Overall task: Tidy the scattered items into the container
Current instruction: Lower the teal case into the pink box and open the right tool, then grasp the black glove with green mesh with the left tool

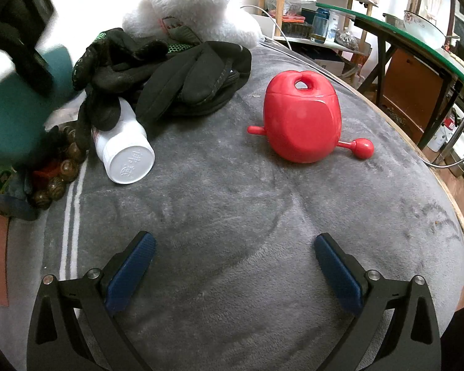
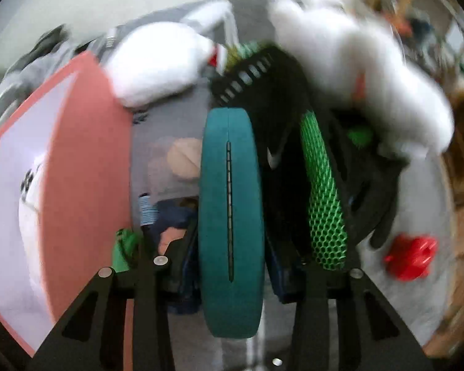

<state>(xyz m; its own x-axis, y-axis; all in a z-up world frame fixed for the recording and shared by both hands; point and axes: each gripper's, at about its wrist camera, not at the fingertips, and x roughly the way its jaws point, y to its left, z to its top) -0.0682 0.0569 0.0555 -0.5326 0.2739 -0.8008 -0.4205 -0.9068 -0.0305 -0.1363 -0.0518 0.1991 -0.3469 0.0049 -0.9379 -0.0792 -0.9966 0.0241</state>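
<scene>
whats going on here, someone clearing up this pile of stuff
Yes, a tidy-up is under way. The right gripper is clamped on a teal disc-shaped case, held edge-on beside the pink container. The left gripper hangs open and empty over the grey blanket, where the red toy, white bottle and black gloves lie.

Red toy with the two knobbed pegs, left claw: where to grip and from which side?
Grip the red toy across its rounded body, between the two pegs, coming straight ahead from the near side. The left claw is open and the gray blanket between shows nothing in the way. The pegs stick out sideways and look too thin for a steady hold; the top loop is an alternative from above.
</scene>
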